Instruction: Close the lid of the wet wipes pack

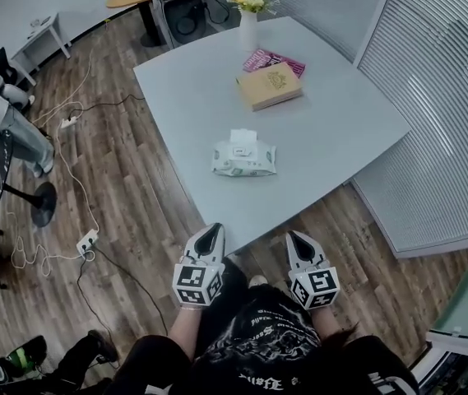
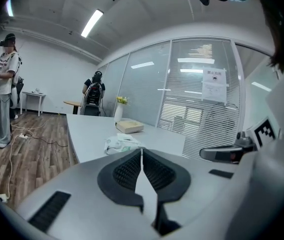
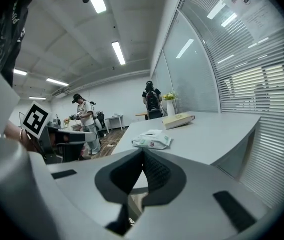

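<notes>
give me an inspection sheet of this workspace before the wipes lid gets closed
surface: pale grey table, mostly bare
job's things: wet wipes pack lies flat near the table's middle; its white lid looks flipped open
clutter: tan book, pink booklet behind it, vase of flowers at the far edge
grippers: left gripper and right gripper, jaws shut, empty, short of the table's near edge
cables: loose cables and a power strip on the wood floor left of the table
surroundings: glass wall with blinds on the right; a person stands at the left
</notes>
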The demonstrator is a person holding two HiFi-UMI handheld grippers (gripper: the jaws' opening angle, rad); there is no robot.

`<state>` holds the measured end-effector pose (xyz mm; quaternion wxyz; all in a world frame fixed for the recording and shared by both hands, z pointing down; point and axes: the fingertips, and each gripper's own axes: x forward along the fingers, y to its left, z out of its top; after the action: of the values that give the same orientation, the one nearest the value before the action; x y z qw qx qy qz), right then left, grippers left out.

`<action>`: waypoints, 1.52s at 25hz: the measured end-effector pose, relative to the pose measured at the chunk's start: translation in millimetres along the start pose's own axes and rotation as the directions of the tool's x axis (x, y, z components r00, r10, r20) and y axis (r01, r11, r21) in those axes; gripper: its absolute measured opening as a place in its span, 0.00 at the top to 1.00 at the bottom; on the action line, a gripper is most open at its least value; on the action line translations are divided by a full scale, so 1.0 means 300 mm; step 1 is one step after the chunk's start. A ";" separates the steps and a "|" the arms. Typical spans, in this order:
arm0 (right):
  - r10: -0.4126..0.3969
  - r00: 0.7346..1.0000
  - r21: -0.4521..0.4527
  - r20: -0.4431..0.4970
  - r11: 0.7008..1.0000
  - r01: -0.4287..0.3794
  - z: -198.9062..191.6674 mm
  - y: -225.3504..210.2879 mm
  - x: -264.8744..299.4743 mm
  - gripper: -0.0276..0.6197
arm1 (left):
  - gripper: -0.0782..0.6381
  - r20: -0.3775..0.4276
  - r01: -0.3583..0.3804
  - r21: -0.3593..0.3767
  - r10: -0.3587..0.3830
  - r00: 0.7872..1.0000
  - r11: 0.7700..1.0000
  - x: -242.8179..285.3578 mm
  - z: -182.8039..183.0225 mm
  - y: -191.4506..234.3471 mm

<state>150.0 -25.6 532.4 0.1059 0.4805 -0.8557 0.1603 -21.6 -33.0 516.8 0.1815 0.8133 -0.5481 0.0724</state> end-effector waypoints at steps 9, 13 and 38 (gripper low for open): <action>-0.073 0.997 0.030 0.023 0.997 0.072 0.123 -0.037 0.232 0.96 | 0.87 -0.009 0.097 0.040 -0.096 0.995 0.995 0.201 0.120 0.150; -0.077 0.997 0.055 0.026 0.996 0.075 0.178 -0.050 0.354 0.96 | 0.87 -0.022 0.132 0.045 -0.131 0.991 0.990 0.287 0.155 0.231; 0.136 0.968 0.107 -0.212 0.987 -0.116 0.329 -0.203 0.863 0.76 | 0.87 -0.181 0.164 0.070 -0.149 0.972 0.984 0.605 0.185 0.370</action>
<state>65.9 -296.4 538.4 0.1663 0.4090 -0.8591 0.2587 -57.4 -247.8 547.0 0.1998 0.8513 -0.4606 0.1522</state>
